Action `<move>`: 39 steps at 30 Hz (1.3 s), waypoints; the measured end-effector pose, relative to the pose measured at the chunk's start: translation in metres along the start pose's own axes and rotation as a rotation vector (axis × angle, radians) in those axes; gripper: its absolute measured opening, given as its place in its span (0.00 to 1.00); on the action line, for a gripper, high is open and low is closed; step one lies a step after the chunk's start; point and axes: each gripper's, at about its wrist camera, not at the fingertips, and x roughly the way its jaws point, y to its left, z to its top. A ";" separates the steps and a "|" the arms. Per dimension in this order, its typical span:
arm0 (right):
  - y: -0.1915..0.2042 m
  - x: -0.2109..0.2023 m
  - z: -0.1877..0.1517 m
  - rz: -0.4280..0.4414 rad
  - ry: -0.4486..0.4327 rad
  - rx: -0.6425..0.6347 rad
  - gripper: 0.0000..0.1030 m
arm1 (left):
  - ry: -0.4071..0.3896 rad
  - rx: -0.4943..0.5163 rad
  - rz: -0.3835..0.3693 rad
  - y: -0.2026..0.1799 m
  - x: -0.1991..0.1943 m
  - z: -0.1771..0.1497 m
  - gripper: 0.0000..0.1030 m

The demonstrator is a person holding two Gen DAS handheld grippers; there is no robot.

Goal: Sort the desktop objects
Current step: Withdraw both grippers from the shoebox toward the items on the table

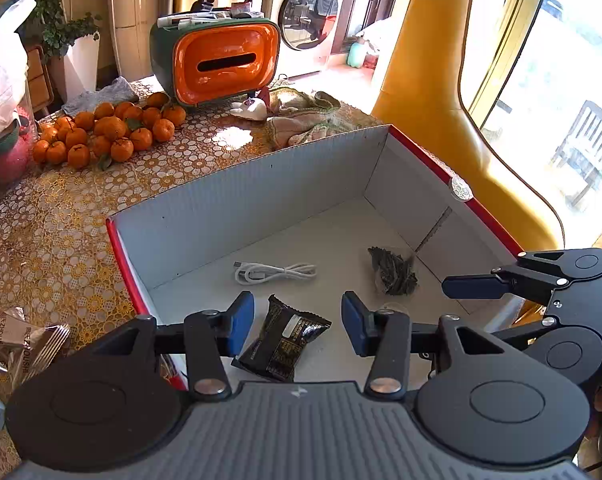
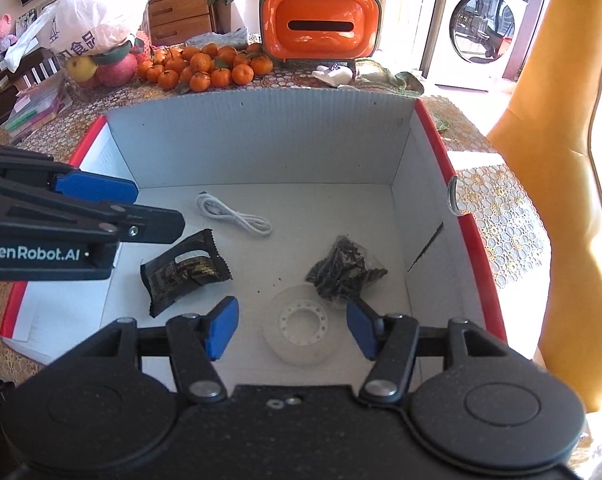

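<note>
Both tools are over the open box point(image 2: 261, 136) on the desk point(image 1: 61, 216) right now, and both have their jaws apart with nothing between the pads. Under my left tool point(image 1: 297, 323) lies the black snack packet point(image 1: 283, 340), flat on the box floor; under my right tool point(image 2: 292, 328) sits the clear tape roll point(image 2: 303, 326), also on the floor.

A bit further in there's the bag of dark dried stuff point(image 2: 345, 270), just beside the tape, then the white cable point(image 2: 233, 214) toward the back wall. So I'd say both drops are done.

Tip for this bit: lift straight up and clear the walls before swinging away. The two tools are close, so don't cross them. Outside the box, a foil packet point(image 1: 25, 344) at the left looks like the next candidate. Oranges point(image 1: 105, 130) and the orange tissue box point(image 1: 217, 62) sit well back.
</note>
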 end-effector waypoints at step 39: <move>0.109 -0.080 -0.033 0.092 -0.163 -0.019 0.58 | -0.171 -0.129 0.070 0.072 -0.157 -0.135 0.45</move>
